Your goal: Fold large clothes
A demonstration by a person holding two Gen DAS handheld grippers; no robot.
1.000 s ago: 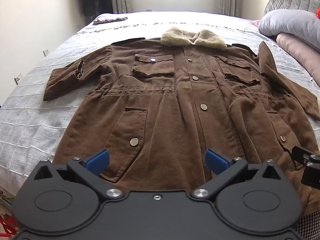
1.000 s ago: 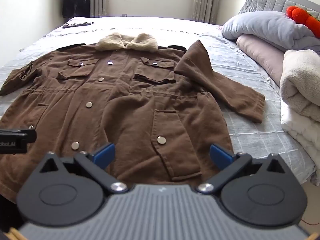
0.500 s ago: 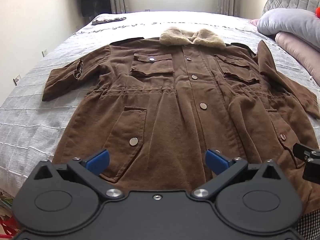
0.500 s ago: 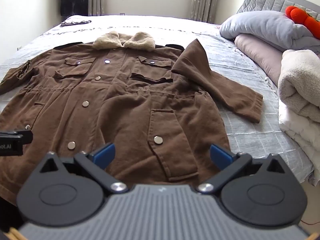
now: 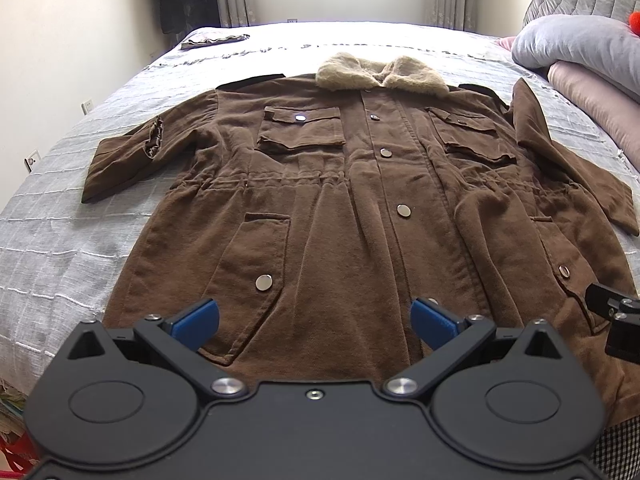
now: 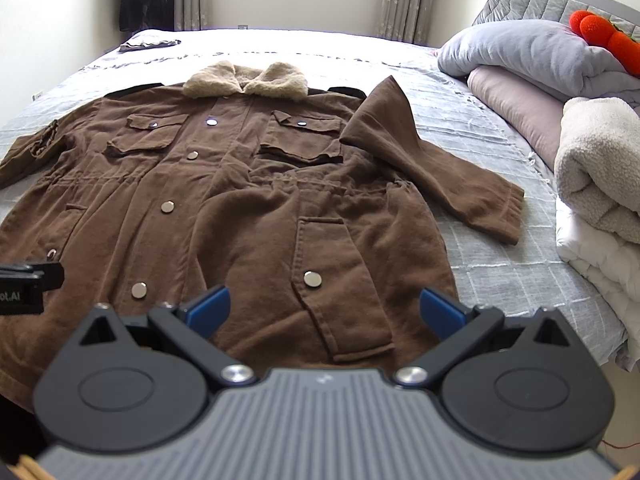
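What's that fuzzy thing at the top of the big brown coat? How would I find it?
Find the grey bed and the brown coat spread flat across it. Follow the row of silver snaps up the coat's middle to the end nearest the window: there lies the collar. It is the coat's only pale, fluffy part; everything else is smooth brown cloth.

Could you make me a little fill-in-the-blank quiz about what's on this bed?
1. The brown coat lies spread flat on the ____.
2. Its fluffy collar is coloured ____.
3. The left gripper and the right gripper both have their jaws ____.
4. The toy on the grey pillow is coloured ____.

Missing words: bed; cream; open; orange
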